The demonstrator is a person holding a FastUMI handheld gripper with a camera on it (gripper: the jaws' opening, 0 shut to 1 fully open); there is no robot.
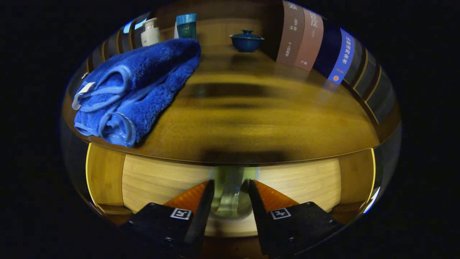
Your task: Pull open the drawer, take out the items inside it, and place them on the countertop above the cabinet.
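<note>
Wooden countertop (258, 118) spreads wide above the cabinet, books (316, 46) lining its far right. A folded blue towel (136, 93) already lies at its left, near bottles and a blue lidded bowl (247, 40). Below, the pale drawer front (161, 176) faces the gripper (230, 198), clenched on a clear glass item (230, 194), seemingly not yet set down.
</note>
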